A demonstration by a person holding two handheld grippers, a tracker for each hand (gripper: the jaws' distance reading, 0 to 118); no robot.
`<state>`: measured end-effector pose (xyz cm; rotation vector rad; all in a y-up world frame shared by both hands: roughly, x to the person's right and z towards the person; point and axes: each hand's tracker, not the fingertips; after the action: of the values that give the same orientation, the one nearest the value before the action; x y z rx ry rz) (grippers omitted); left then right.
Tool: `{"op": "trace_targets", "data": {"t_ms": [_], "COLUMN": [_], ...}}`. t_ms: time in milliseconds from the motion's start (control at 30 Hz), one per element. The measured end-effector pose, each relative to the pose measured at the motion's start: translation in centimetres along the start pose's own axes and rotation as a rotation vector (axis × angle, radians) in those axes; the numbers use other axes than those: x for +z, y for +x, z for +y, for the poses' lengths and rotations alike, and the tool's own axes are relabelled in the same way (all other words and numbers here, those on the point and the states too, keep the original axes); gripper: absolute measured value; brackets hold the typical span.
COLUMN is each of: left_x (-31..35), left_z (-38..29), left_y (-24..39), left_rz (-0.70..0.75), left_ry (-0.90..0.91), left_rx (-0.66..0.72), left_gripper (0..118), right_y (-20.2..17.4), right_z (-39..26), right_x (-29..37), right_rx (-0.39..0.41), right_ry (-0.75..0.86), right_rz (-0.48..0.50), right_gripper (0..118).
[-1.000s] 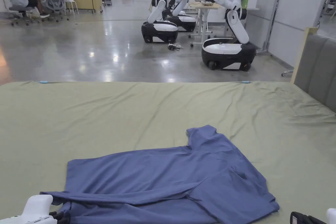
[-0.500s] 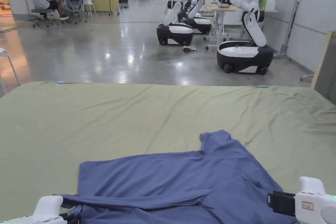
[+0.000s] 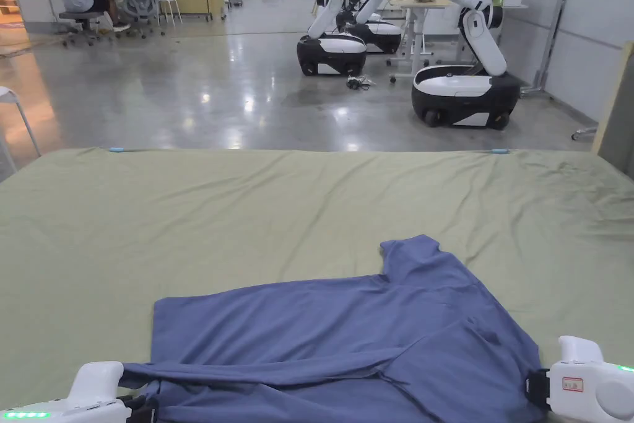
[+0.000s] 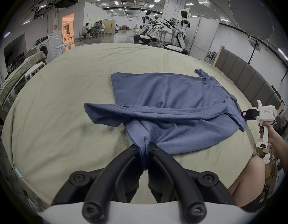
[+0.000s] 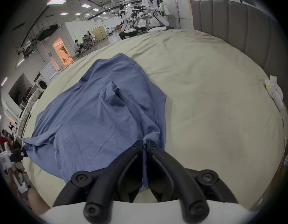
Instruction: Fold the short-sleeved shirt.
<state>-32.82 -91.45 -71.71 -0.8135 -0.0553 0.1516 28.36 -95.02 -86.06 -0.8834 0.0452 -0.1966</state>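
**Both corners pinched, fold barely begun**

In its own view the left hand-held gripper (image 4: 144, 145) has its jaws drawn together on a bunched edge of the shirt (image 4: 169, 104), low in the centre of the frame. The right hand-held gripper (image 5: 145, 144) is likewise clamped on a hemmed edge, cloth running down between its jaws. In the head view the two white bodies sit at the lower left and lower right corners, with the near edge of the shirt strung between them.

The shirt lies on the bed (image 3: 247, 213), in the lower middle of the head view, mostly flat; one sleeve (image 3: 412, 254) points toward the top of the frame. A loose ridge of cloth runs across the near part. I judge the task at an early stage: the near side is gripped and slightly gathered, but no clean fold lies flat yet, and the sleeves and body remain to be folded.

The jaw tips are cut off at the bottom edge of the head view. Which part of the shirt each gripper holds, hem or sleeve, is hard to tell.
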Motion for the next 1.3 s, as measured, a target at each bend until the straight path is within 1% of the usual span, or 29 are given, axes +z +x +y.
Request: {"op": "trace_targets", "data": {"t_ms": [33,133,167,267,333,400,467,600,700,800,933,1000,1067,1133,1300], "left_x": [0.0,0.1,0.3,0.5,0.8,1.1,1.1,2.4,4.3,6.1,8.3,9.0,8.9,8.5,7.6], "left_z": [0.0,0.0,0.0,0.1,0.1,-0.1,-0.1,-0.9,-1.8,-3.1,-5.4,-6.6,-7.5,-8.0,-8.2], "left_y": [0.0,-0.1,-0.1,-0.6,-0.7,-0.5,-0.5,-0.9,-0.4,-1.1,-1.6,-1.6,-1.4,-1.5,-1.3], "left_rz": [0.001,0.002,-0.001,-0.008,-0.016,-0.020,-0.018,-0.042,-0.028,-0.027,-0.034,-0.024,-0.015,-0.016,-0.003], "left_ry": [0.002,0.013,0.015,0.029,0.038,0.039,0.036,0.048,0.060,0.067,0.048,0.027,0.006,0.000,-0.003], "left_rx": [-0.001,-0.004,-0.005,-0.008,-0.005,-0.007,-0.010,0.014,0.001,0.016,0.024,0.007,-0.009,-0.007,0.024], "left_gripper": [5,5,5,5,5,5,5,5,5,5,5,5,5,5,7], "right_y": [-0.5,-0.4,0.1,0.9,0.8,1.1,0.6,1.3,1.6,2.2,2.6,2.7,2.8,2.9,3.0], "right_z": [-0.2,-0.5,-0.6,-1.1,-2.1,-2.5,-3.6,-4.0,-5.0,-6.6,-9.6,-11.2,-12.3,-12.9,-12.8], "right_x": [1.1,3.0,2.2,3.0,4.7,4.7,5.7,7.5,9.7,12.3,15.8,16.7,16.1,14.8,13.9], "right_rx": [0.015,0.012,0.016,-0.009,-0.028,-0.026,-0.027,-0.083,-0.081,-0.118,-0.152,-0.138,-0.130,-0.106,-0.108], "right_ry": [0.031,0.094,0.095,0.117,0.133,0.129,0.130,0.187,0.216,0.251,0.242,0.219,0.159,0.144,0.145], "right_rz": [-0.007,0.020,0.039,0.055,0.067,0.058,0.045,0.090,0.110,0.131,0.140,0.145,0.143,0.116,0.102], "right_gripper": [5,5,5,5,5,5,5,5,5,5,5,5,5,5,5]}}
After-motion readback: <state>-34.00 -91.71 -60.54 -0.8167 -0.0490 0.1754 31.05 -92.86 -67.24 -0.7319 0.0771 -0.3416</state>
